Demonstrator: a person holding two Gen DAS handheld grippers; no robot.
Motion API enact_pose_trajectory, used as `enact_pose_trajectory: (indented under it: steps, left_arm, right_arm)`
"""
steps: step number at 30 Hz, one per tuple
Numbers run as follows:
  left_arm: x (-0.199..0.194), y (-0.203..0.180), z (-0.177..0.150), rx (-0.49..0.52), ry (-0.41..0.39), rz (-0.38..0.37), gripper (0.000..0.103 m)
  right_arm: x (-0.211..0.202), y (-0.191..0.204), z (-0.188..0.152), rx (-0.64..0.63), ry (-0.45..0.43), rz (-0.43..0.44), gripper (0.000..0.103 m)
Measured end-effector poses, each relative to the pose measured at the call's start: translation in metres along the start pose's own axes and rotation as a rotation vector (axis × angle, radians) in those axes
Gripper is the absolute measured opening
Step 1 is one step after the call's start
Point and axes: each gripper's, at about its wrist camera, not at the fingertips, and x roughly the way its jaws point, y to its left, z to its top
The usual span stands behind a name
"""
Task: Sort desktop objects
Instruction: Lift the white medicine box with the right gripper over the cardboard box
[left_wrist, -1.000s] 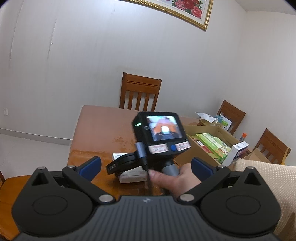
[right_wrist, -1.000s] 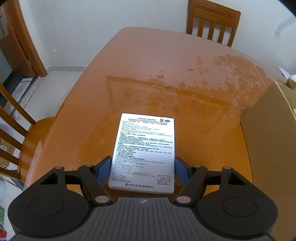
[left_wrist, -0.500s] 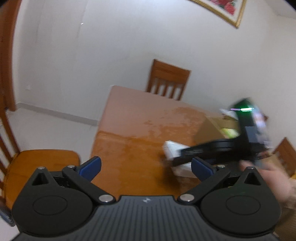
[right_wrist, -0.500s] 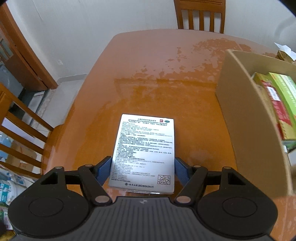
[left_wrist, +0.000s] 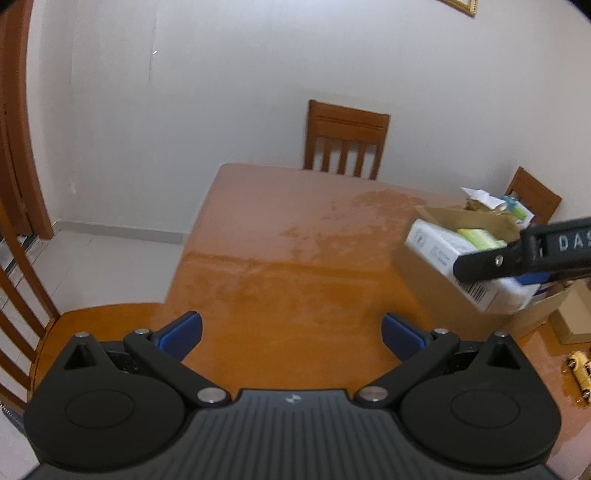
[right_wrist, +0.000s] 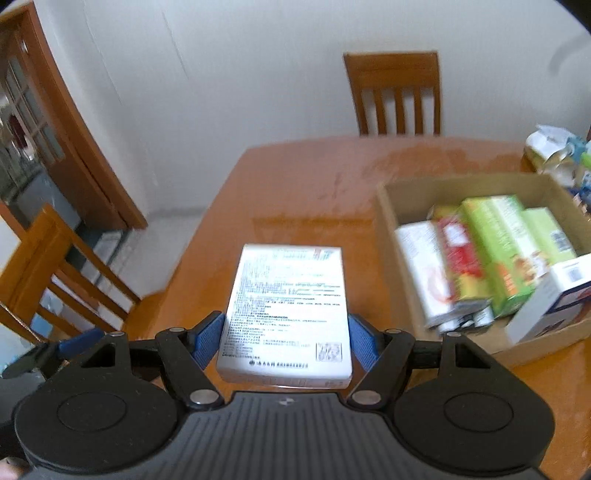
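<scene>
The glossy orange-brown wooden bench (right_wrist: 295, 192) carries an open brown cardboard box (right_wrist: 391, 236) on its right side. Inside it, long green, red and white cartons (right_wrist: 491, 251) lie side by side. Left of the cardboard box, above the bench, a flat white printed box (right_wrist: 288, 310) sits between the fingers of the right claw (right_wrist: 286, 341). A slatted wooden chair (right_wrist: 397, 92) stands behind the bench's far edge, another (right_wrist: 55, 273) at its left. The left claw (left_wrist: 291, 332) hangs over the near bench.
</scene>
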Motion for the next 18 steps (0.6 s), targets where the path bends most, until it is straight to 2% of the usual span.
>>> enact_pose_trajectory:
  steps: [2,5,9,14,18]
  left_arm:
    - [0.0,-0.021,0.005,0.002,-0.018,-0.015,0.103]
    - [0.004,-0.055,0.01,0.02,-0.021,0.008,0.103]
    - [0.007,-0.09,0.006,0.01,-0.036,0.029,0.103]
    - [0.005,-0.102,-0.001,-0.03,-0.055,0.049,0.103]
    - [0.001,-0.104,0.002,-0.045,-0.079,0.043,0.103]
  right_arm:
    - [-0.007,-0.018,0.005,0.002,-0.012,0.014,0.076]
    - [-0.011,-0.046,0.011,0.002,-0.006,0.039,0.076]
    - [-0.006,-0.072,0.015,-0.028,0.04,0.094,0.076]
    - [-0.012,-0.082,0.022,-0.092,0.056,0.159,0.076]
    - [-0.024,-0.09,0.031,-0.075,0.031,0.209,0.076]
